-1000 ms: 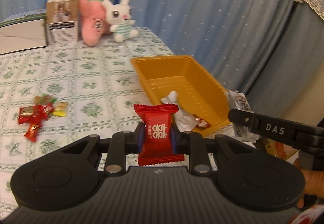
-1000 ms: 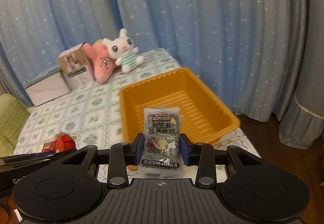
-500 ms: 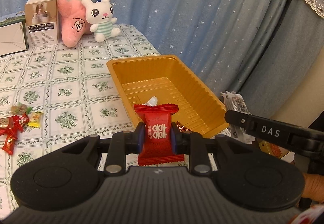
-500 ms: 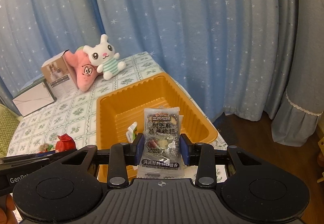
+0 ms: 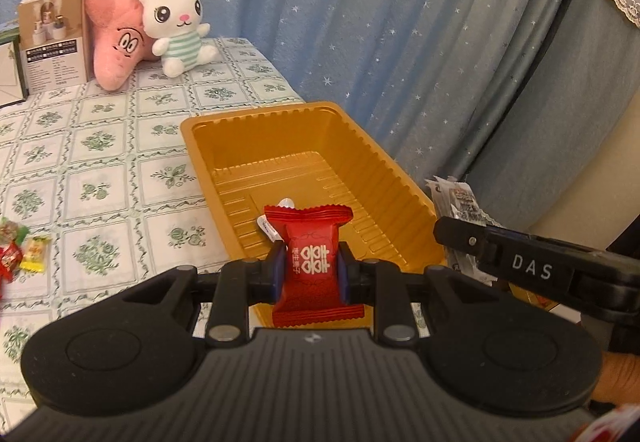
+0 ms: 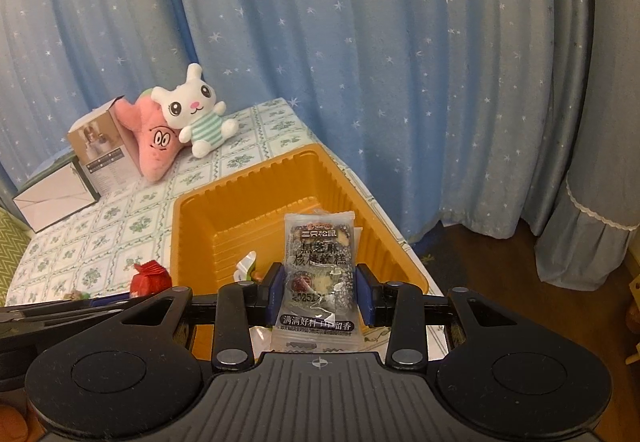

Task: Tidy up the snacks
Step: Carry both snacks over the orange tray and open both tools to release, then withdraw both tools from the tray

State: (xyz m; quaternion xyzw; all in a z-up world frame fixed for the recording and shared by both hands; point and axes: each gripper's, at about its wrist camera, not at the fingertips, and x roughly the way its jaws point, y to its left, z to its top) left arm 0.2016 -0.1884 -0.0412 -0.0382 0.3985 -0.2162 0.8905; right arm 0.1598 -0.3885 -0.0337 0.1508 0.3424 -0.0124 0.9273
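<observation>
The red candy packet (image 5: 313,262) sits pinched across its middle in the left gripper (image 5: 312,269), hanging over the near end of the orange tray (image 5: 256,122). It looks super light and crinkly, a soft pillow wrapper with crimped ends, so I'd guess the fat middle is the spot to hold it and it'll just flop wherever it drops. Same deal on the other side: the right gripper (image 6: 320,288) is clamped on a clear sesame cake packet (image 6: 320,262), also above the tray's near end; that film looks slippery, and the cake inside is probably squashy, so no need to squeeze hard. There's a white-wrapped snack (image 6: 246,266) already in the tray. More loose candies (image 5: 24,250) lie on the floral tablecloth (image 5: 100,170) to the left, and a plush bunny (image 5: 176,26) sits at the far end.
</observation>
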